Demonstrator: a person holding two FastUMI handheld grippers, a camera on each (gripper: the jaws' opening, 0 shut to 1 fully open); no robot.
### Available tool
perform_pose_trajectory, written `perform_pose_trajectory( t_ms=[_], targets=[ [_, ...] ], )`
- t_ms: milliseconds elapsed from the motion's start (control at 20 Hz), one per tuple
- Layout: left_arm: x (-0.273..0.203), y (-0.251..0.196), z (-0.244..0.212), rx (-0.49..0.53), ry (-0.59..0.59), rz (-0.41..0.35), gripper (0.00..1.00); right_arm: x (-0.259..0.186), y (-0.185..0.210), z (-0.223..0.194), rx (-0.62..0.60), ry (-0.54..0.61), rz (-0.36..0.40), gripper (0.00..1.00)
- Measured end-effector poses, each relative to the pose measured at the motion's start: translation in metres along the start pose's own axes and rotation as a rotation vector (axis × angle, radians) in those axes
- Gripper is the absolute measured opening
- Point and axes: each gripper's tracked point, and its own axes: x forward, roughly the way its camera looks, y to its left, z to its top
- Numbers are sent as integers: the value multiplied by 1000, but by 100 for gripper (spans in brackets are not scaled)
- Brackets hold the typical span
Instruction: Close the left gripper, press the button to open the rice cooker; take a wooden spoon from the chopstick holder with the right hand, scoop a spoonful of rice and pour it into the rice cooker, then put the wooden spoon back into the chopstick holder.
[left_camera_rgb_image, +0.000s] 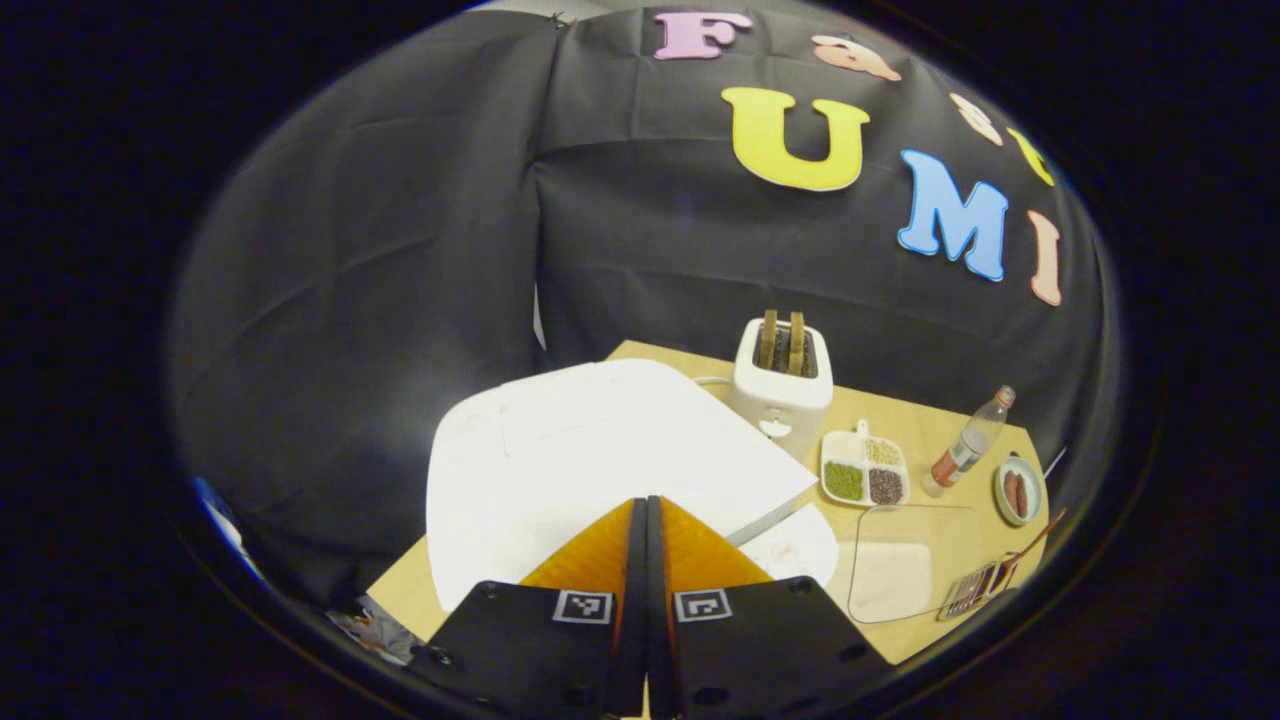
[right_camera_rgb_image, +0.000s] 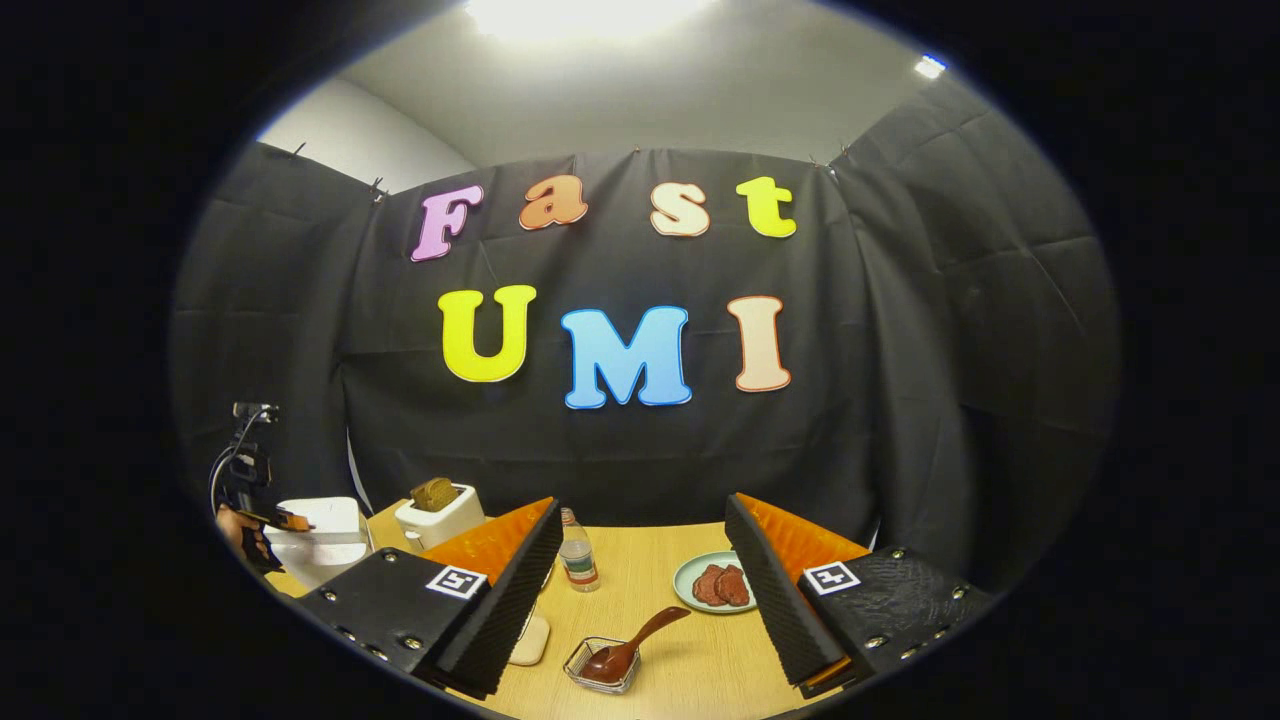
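Left gripper (left_camera_rgb_image: 645, 515): jaws fully closed, fingers pressed flat together with nothing between them. The tips sit over the front edge of the white, rounded-square rice cooker (left_camera_rgb_image: 590, 450), whose lid is down; contact with the lid cannot be confirmed.

Right gripper (right_camera_rgb_image: 640, 560): jaws spread wide, holding nothing, raised above the light wooden counter (right_camera_rgb_image: 700, 660).

Between the right gripper's fingers, in the right gripper view, a dark brown wooden spoon (right_camera_rgb_image: 625, 650) rests with its bowl inside a small clear wire-rimmed holder (right_camera_rgb_image: 600, 670), handle tilted up to the right. Behind it stand a clear plastic bottle with a red-and-white label (right_camera_rgb_image: 577, 555) and a pale green plate of reddish-brown meat slices (right_camera_rgb_image: 715, 585).

In the left gripper view, a white toaster holding two brown slices (left_camera_rgb_image: 782, 385) stands just behind the cooker. Right of it lies a white divided dish of green, brown and pale grains (left_camera_rgb_image: 865, 470). A clear flat rectangular board (left_camera_rgb_image: 905, 560) lies near the counter's front.
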Motion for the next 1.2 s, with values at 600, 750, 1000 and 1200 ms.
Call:
perform_pose_trajectory(
  t_ms=[600,750,1000,1200],
  targets=[
    [-145,-40,124,31,-452,-36,98,14,-7,-22,19,35,40,99],
    [-181,-70,116,17,-504,-90,98,28,-12,-47,7,87,57,99],
    [-223,-118,91,47,-535,-150,94,51,-22,-109,8,233,53,99],
    [-243,-141,68,12,-502,-184,94,70,-31,-170,102,391,27,100]
  ],
)
